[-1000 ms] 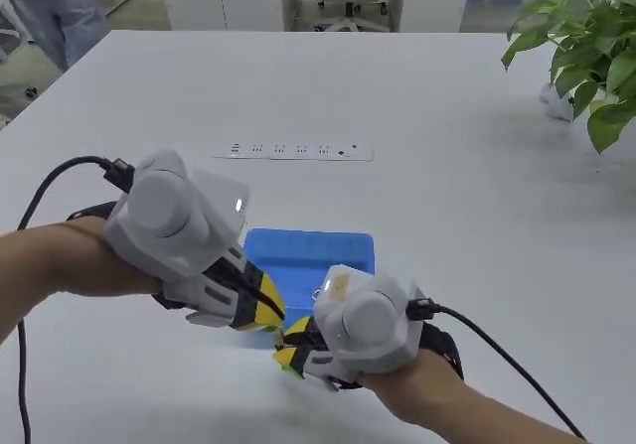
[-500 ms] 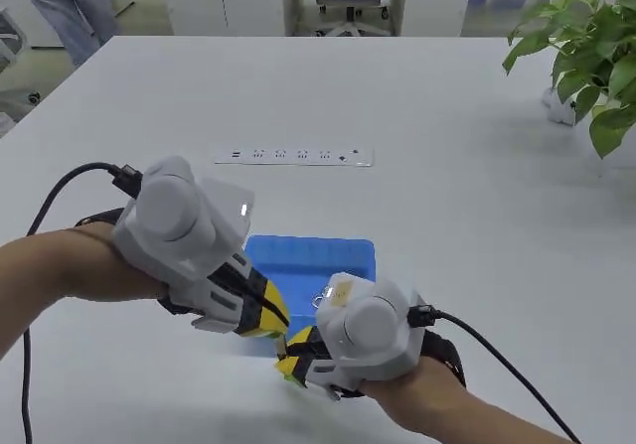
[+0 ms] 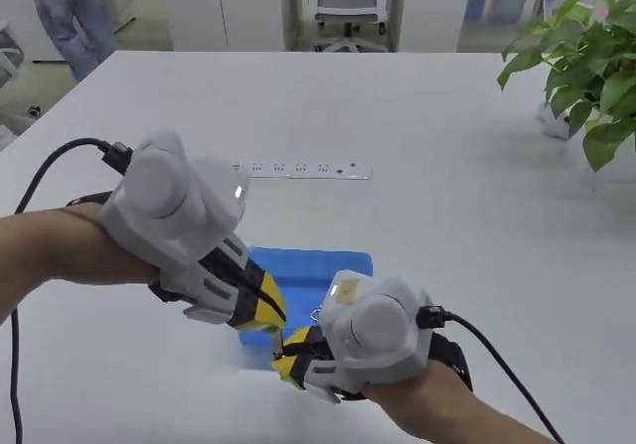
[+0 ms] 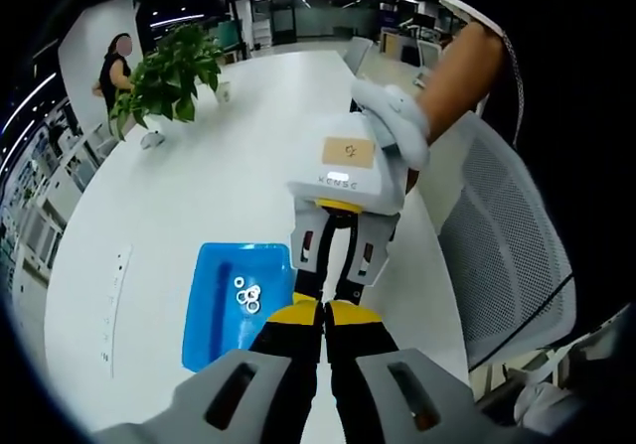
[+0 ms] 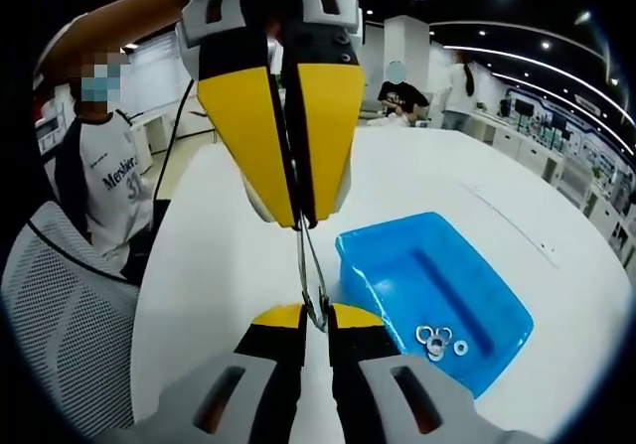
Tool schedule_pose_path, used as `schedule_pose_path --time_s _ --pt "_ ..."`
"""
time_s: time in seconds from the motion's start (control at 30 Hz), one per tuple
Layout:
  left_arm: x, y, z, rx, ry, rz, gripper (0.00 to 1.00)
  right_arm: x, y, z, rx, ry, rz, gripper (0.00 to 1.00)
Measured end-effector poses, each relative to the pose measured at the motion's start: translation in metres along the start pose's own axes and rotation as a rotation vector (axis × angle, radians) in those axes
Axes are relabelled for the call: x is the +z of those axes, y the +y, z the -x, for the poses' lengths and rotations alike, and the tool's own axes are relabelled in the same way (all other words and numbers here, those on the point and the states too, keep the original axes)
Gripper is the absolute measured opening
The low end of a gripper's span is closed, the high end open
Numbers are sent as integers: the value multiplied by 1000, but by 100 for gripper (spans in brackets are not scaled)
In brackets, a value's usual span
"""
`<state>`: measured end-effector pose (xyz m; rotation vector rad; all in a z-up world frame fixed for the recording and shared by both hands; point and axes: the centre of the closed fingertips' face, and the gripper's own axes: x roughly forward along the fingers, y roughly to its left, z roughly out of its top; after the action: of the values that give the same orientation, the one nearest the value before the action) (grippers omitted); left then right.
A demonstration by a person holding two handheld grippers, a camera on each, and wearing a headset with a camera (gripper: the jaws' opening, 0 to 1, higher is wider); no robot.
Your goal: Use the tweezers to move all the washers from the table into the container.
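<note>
Left gripper (image 5: 301,218) and right gripper (image 5: 316,317) still jointly pinch thin metal tweezers (image 5: 310,265) beside the blue plastic tray (image 5: 397,227), silver ring washers (image 5: 437,343) already inside.

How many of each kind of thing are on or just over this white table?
claws: 2, left claw and right claw
tweezers: 1
blue container: 1
washers: about 4, bunched in the container
power strip: 1
potted plant: 1
Total: about 10

White shirt (image 5: 104,181) reads roughly "Mer…" above "3"; small print on the right gripper (image 4: 326,290) is illegible.
</note>
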<state>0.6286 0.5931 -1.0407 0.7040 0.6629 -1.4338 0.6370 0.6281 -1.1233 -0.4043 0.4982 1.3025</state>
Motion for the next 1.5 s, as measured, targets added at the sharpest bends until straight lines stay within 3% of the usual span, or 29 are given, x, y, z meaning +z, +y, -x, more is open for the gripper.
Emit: schedule_pose_path --time_s 0.2,0.43,0.63,0.93,1.27,1.5 --pt "13 10 9 10 -4 -32 5 13 -13 9 -29 -22 1 10" --pt "26 31 13 41 -13 -72 5 23 -40 18 -70 -43 6 10" --pt "27 46 4 52 -9 -93 5 14 -62 22 -96 -28 3 10" --pt "22 65 -17 53 0 -96 5 -6 -83 17 -104 15 -17 10" --pt "19 75 -35 35 14 -84 5 -22 -94 11 -104 46 -53 10" --pt "17 77 -38 29 23 -85 4 -25 -95 10 -98 52 -60 11"
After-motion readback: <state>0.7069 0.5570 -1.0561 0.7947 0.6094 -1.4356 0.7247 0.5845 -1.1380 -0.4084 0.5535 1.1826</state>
